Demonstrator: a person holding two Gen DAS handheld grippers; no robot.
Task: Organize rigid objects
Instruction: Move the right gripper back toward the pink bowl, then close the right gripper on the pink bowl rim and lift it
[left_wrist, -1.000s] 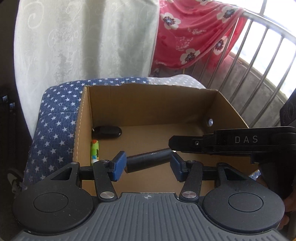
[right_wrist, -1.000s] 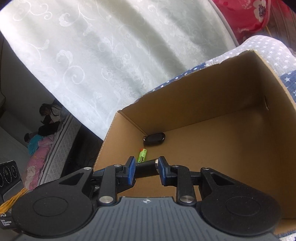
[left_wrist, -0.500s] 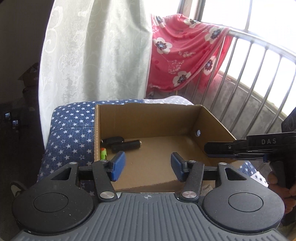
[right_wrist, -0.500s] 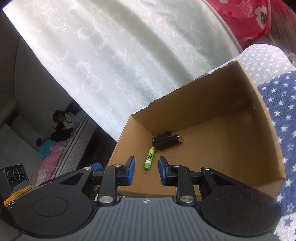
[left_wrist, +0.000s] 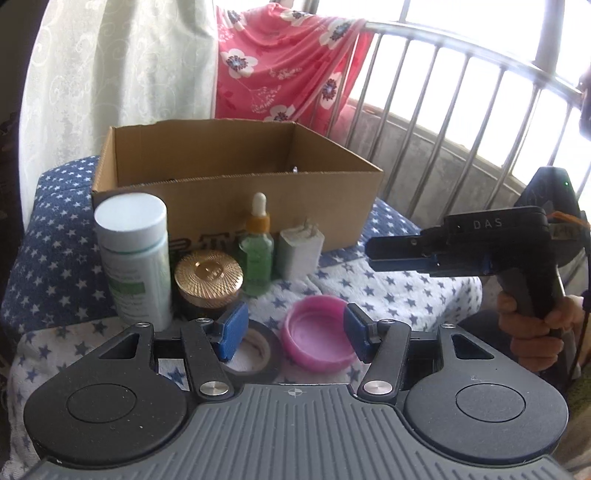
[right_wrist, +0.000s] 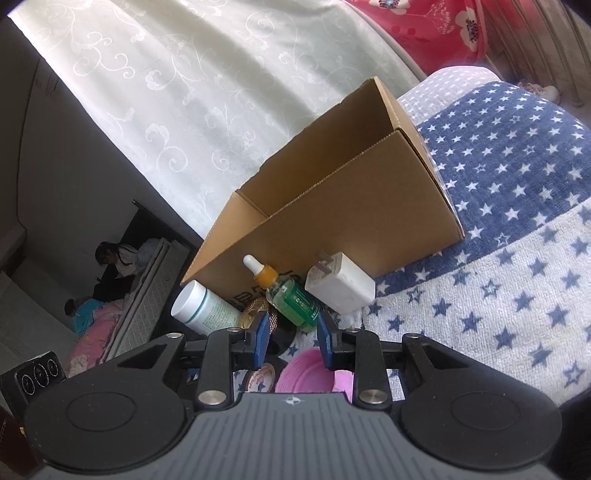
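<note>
A cardboard box (left_wrist: 236, 192) stands on a starred cloth; its inside is hidden from here. In front of it stand a white bottle (left_wrist: 135, 254), a gold-lidded jar (left_wrist: 208, 282), a green dropper bottle (left_wrist: 256, 254) and a white charger (left_wrist: 301, 254). Nearer lie a tape roll (left_wrist: 255, 350) and a pink lid (left_wrist: 317, 339). My left gripper (left_wrist: 291, 332) is open and empty, just above the pink lid. My right gripper (right_wrist: 291, 338) is open and empty, close to the dropper bottle (right_wrist: 295, 301) and charger (right_wrist: 341, 282). It also shows at the right in the left wrist view (left_wrist: 402, 254).
A white curtain (left_wrist: 110, 74) and a red flowered cloth (left_wrist: 280, 66) hang behind the box. A metal railing (left_wrist: 461, 110) runs along the back right. The starred cloth (right_wrist: 517, 258) stretches to the right of the box.
Both grippers pulled back out of the box and lowered to the objects in front. The black cylinder held a second ago was let go and lay inside the box.
</note>
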